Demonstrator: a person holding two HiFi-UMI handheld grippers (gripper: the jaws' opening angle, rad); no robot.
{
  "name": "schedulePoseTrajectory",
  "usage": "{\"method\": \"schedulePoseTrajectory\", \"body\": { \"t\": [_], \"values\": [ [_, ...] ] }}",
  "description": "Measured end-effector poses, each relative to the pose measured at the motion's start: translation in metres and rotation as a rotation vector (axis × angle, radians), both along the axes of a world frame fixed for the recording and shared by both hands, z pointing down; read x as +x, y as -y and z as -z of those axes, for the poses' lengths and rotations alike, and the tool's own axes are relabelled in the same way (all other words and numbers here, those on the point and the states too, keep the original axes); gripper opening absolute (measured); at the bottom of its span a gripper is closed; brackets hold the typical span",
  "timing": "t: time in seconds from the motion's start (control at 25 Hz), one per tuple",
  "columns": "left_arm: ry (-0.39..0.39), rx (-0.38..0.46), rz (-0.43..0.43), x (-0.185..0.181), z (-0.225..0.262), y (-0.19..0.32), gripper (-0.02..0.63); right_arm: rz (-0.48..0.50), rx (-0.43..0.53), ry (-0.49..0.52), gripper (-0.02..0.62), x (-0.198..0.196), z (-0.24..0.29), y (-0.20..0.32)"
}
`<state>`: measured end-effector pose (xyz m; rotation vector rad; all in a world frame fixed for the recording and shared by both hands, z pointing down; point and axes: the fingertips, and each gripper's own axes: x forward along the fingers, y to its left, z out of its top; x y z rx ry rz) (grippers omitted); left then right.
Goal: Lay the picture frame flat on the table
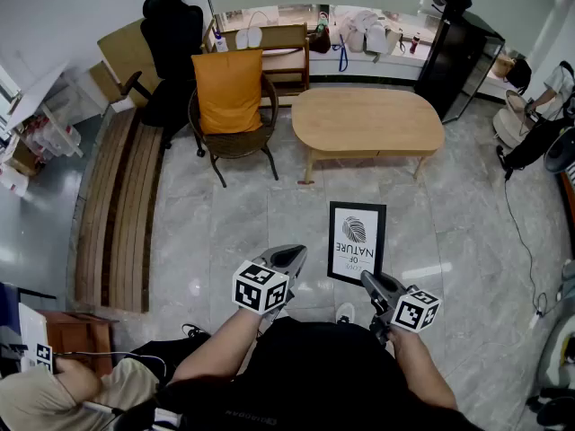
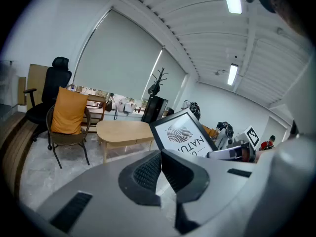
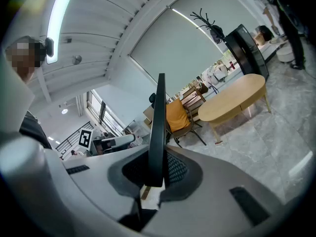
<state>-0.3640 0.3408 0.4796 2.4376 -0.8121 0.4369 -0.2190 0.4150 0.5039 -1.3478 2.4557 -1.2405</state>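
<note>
Now the frame (image 1: 357,241) is seen low and just right of centre in the head view, held in the air over the floor (image 1: 269,214) with its white print faced up at the camera and the lettering upside down. It is gripped at its lower right corner by the right gripper (image 1: 370,281). In the right gripper view the frame is seen edge-on as a dark upright strip, and the jaws are closed tight on that edge. The left gripper (image 1: 289,260) is held just left of the frame, apart from it. In the left gripper view its jaws are pressed together with nothing between them, and the frame is seen tilted beyond them. The table (image 1: 368,119), oval and pale wood, is found in the upper middle of the head view, well apart from the frame. A chair (image 1: 235,142) with an orange cushion (image 1: 229,88) is placed just left of the table
</note>
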Motion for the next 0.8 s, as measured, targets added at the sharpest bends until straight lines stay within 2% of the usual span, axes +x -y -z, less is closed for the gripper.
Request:
{"method": "schedulePoseTrajectory", "body": {
  "t": [0.56, 0.8],
  "values": [
    [0.017, 0.015, -0.017, -0.002, -0.002, -0.003, 0.005, -0.003, 0.011, 0.010, 0.026, -0.003, 0.000, 0.003],
    [0.023, 0.024, -0.035, -0.012, -0.002, 0.002, 0.006, 0.004, 0.018, 0.089, 0.028, -0.017, 0.009, 0.010]
  ]
}}
